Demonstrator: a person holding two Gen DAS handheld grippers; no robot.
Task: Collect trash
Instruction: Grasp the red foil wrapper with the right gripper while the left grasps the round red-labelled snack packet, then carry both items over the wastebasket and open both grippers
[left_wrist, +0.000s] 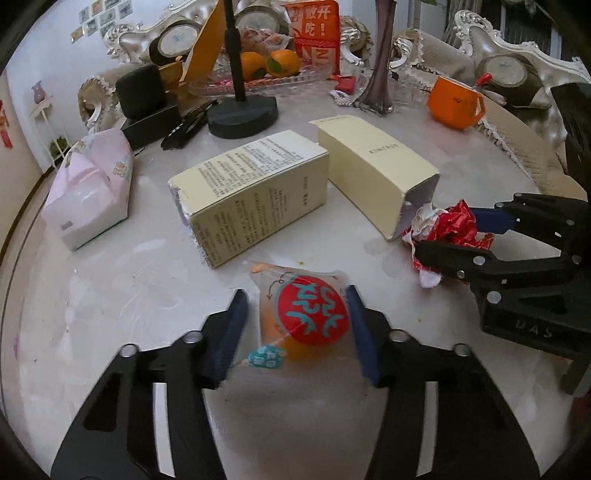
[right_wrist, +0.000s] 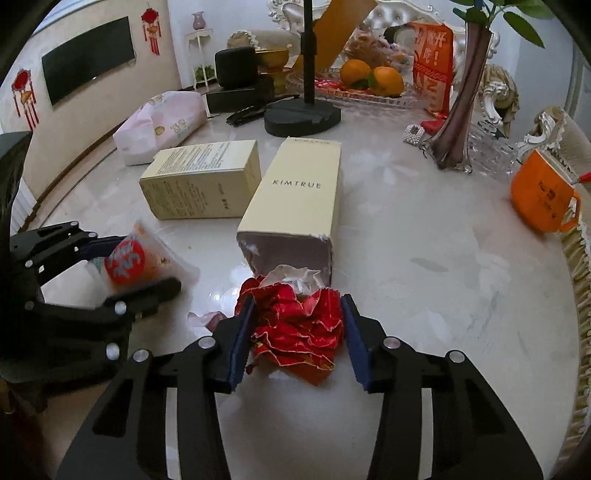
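My left gripper (left_wrist: 297, 321) is shut on a clear snack wrapper (left_wrist: 303, 317) with a red round label and orange contents, low over the marble table (left_wrist: 110, 295). My right gripper (right_wrist: 297, 332) is shut on a crumpled red wrapper (right_wrist: 299, 325) with white paper behind it, at the torn open end of a cream KIMTRUE box (right_wrist: 299, 192). A second cream box (left_wrist: 255, 192) with printed text lies beside it. The right gripper (left_wrist: 454, 236) with the red wrapper (left_wrist: 456, 221) shows in the left wrist view, the left gripper (right_wrist: 129, 266) with the snack wrapper (right_wrist: 129, 258) in the right wrist view.
A pink tissue pack (left_wrist: 88, 192) lies at the left. Behind the boxes stand a black stand base (left_wrist: 242, 116), a purple vase (left_wrist: 376, 74), a fruit tray with oranges (left_wrist: 266, 64) and an orange cup (left_wrist: 456, 103). The table edge runs along the right (right_wrist: 576, 295).
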